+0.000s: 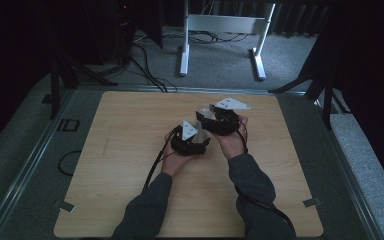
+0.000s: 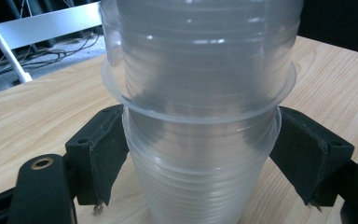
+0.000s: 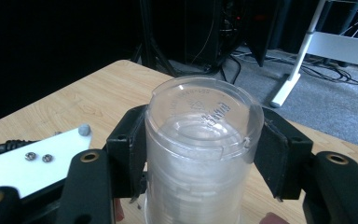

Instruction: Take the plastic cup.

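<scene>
Clear plastic cups are nested into a stack (image 1: 204, 114) held between both grippers above the middle of the wooden table (image 1: 130, 150). In the left gripper view, my left gripper (image 2: 200, 158) is shut on the lower cups of the stack (image 2: 200, 186), while a wider-rimmed cup (image 2: 200, 56) sits over them. In the right gripper view, my right gripper (image 3: 204, 154) is shut on the end cup (image 3: 204, 126), whose embossed base faces the camera. From above, the left gripper (image 1: 192, 140) sits just below and left of the right gripper (image 1: 219, 120).
The other gripper's pale plate (image 3: 32, 161) lies close at the left of the right gripper view. Beyond the table's far edge stand a white frame (image 1: 220, 25), floor cables (image 1: 145, 65) and black tripod legs (image 1: 325, 85). A metal rail (image 1: 35, 150) runs beside the table.
</scene>
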A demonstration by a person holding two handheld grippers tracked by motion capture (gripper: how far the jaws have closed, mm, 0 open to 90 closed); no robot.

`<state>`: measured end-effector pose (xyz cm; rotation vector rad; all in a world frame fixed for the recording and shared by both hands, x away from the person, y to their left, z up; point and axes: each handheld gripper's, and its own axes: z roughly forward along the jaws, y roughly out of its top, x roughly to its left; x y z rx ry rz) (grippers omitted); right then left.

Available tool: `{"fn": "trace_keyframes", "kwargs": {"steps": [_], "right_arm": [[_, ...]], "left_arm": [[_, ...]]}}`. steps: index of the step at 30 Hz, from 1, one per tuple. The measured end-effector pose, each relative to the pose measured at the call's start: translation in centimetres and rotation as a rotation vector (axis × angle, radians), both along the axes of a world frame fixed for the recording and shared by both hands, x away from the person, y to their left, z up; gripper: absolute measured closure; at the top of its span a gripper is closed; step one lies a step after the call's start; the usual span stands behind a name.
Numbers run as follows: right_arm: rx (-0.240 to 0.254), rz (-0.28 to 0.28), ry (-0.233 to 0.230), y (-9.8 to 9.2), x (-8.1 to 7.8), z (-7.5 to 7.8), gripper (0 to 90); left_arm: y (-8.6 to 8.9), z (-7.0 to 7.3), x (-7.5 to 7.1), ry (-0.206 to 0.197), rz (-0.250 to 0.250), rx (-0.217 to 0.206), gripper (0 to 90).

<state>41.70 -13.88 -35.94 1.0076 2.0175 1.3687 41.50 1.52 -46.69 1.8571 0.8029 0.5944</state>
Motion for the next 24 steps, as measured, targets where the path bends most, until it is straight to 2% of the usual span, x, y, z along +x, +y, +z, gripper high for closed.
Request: {"fn": "trace_keyframes", "kwargs": {"steps": [20, 24], "right_arm": [[0.002, -0.001, -0.007, 0.0, -0.1, 1.3, 40.8], [-0.005, -0.002, -0.007, 0.1, -0.1, 1.7, 41.0]], "left_arm": [[0.3, -0.1, 0.0, 0.045, 0.003, 0.004, 18.2], [0.4, 0.1, 0.0, 0.048, 0.002, -0.013, 17.9]]}}
